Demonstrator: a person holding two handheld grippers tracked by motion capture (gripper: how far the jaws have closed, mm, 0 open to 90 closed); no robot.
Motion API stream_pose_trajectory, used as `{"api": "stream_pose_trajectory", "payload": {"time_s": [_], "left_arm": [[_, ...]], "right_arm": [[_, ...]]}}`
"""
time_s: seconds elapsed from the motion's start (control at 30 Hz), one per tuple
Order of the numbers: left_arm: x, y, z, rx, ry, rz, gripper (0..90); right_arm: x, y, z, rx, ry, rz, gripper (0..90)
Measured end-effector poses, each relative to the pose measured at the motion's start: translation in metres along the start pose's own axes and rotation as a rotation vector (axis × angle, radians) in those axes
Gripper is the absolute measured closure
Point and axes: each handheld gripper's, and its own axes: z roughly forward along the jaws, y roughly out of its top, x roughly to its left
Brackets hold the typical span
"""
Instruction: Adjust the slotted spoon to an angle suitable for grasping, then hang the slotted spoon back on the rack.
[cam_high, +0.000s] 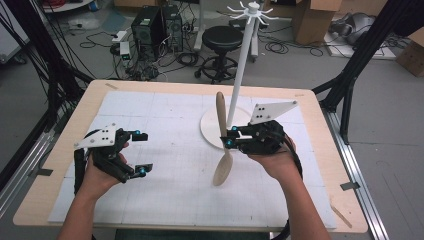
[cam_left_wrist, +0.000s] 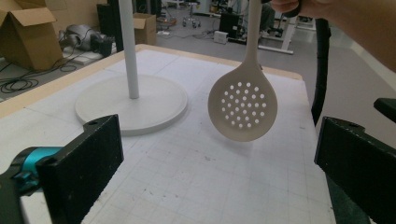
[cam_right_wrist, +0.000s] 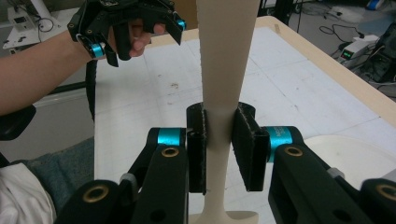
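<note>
From above, the right gripper (cam_high: 228, 136) sits at about three o'clock of the table's middle, its jaws clamped on the handle of a cream slotted spoon (cam_high: 222, 150). The spoon hangs clear of the white gridded mat (cam_high: 165, 180), handle tip toward twelve o'clock and perforated bowl toward six, with its shadow on the mat below. In the right gripper view the two black pads (cam_right_wrist: 196, 149) press on either side of the narrow part of the handle (cam_right_wrist: 219, 70).

The utensil rack (cam_high: 243, 55), a white pole with hooks at the top on a round base, stands just past the spoon at twelve o'clock; the handle crosses in front of the base's rim.

The left gripper (cam_high: 143, 152) is well apart at nine o'clock, jaws spread wide with nothing between them. In its own view the spoon's holed bowl (cam_left_wrist: 243, 105) floats between the jaws, farther off above the mat.
</note>
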Motion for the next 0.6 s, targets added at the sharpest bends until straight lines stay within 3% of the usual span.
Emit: {"api": "stream_pose_trajectory", "payload": {"time_s": [0.3, 0.6], "left_arm": [[0.002, 0.002, 0.003, 0.001, -0.013, -0.016, 1.7], [0.005, 0.021, 0.017, 0.008, -0.057, -0.01, 1.7]], "right_arm": [[-0.001, -0.001, 0.002, -0.004, 0.017, -0.025, 76.0], [-0.002, -0.001, 0.006, 0.005, 0.03, -0.034, 76.0]]}}
